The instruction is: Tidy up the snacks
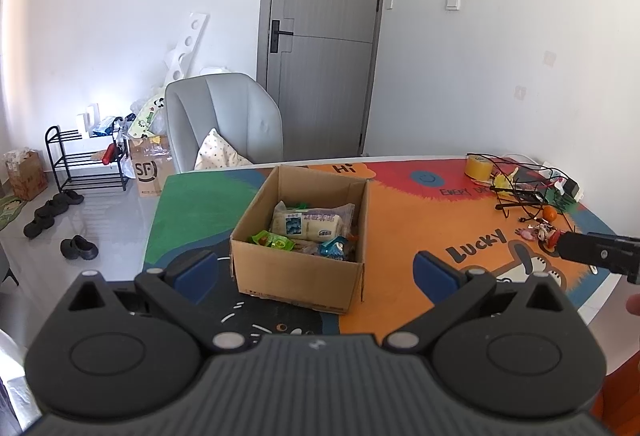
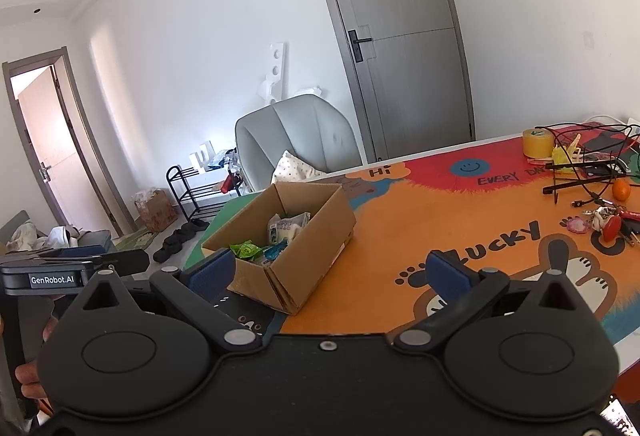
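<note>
An open cardboard box stands on the colourful table mat. Inside lie several snack packets: a large white pack, a green one and a blue one. My left gripper is open and empty, hovering just in front of the box. The box also shows in the right wrist view, left of centre. My right gripper is open and empty, held above the mat near the box's front right corner. The other gripper's body shows at the left edge.
At the table's far right lie a roll of yellow tape, tangled black cables, an orange and keys. A grey chair stands behind the table. A shoe rack, shoes and boxes sit on the floor at left.
</note>
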`<action>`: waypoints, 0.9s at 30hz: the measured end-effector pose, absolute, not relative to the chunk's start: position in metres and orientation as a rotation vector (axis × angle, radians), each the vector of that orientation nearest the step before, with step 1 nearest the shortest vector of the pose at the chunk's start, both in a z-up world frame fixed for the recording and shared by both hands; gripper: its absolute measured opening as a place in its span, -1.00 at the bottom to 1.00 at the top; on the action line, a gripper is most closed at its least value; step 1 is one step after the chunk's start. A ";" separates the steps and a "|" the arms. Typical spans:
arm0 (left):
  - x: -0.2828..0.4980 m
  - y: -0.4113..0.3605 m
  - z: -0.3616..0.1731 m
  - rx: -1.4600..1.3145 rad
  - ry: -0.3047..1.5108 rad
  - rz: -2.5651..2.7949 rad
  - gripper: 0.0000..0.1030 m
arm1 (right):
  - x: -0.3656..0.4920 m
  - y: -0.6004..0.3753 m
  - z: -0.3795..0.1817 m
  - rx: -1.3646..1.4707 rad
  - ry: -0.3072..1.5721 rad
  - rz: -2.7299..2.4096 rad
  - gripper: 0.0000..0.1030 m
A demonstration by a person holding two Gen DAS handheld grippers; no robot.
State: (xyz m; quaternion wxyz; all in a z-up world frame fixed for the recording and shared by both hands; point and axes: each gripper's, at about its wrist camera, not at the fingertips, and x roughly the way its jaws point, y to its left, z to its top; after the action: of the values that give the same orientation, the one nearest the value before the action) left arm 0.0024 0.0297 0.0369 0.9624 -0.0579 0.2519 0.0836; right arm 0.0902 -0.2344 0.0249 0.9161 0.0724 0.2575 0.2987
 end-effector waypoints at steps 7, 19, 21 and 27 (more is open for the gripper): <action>0.003 0.030 0.036 -0.119 0.514 0.170 1.00 | 0.092 -0.234 0.023 0.149 0.536 0.615 1.00; 0.002 0.029 0.036 -0.114 0.513 0.163 1.00 | 0.093 -0.232 0.023 0.136 0.547 0.598 1.00; 0.002 0.029 0.037 -0.118 0.509 0.160 1.00 | 0.092 -0.231 0.024 0.131 0.546 0.596 1.00; 0.000 0.029 0.038 -0.120 0.502 0.159 1.00 | 0.090 -0.227 0.026 0.110 0.554 0.597 1.00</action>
State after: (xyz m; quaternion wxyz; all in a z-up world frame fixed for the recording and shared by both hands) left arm 0.0002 0.0292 0.0375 0.9637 -0.0594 0.2482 0.0785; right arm 0.0903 -0.2265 0.0258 0.9167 0.0533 0.2695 0.2902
